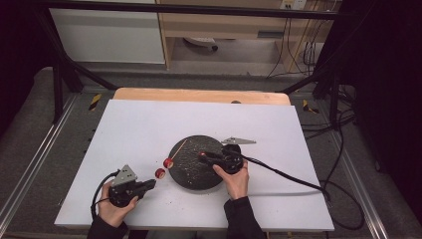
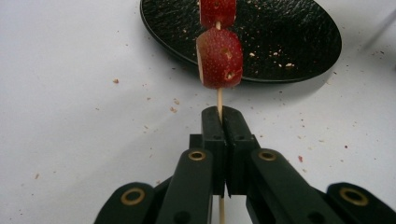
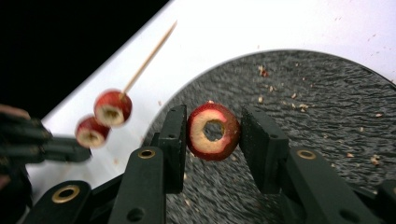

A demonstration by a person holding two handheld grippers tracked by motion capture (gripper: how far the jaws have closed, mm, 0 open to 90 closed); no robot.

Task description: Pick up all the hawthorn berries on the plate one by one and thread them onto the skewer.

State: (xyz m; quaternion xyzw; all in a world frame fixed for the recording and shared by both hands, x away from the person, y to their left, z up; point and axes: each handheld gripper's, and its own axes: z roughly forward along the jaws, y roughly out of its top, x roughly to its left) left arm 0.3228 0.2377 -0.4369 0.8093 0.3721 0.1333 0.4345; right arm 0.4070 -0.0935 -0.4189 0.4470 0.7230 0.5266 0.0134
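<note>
White-topped bench (image 1: 149, 124) littered with crumbs, with a round black textured plate (image 1: 189, 172) on it. Left gripper (image 2: 219, 116) has its jaws clenched on a thin wooden skewer (image 2: 219, 98) carrying two red cored fruit pieces (image 2: 219, 58) beside the plate. Right gripper (image 3: 212, 133) grasps a red cored fruit ring (image 3: 213, 131) above the plate.

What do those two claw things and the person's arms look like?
Both claws are black plastic. The left claw and right claw each carry a grey three-cornered plate on top and trail a black cable. Up close, the links show brass-coloured rings at the pivots, and the tips are flat, blocky pads. The person wears dark long sleeves.
</note>
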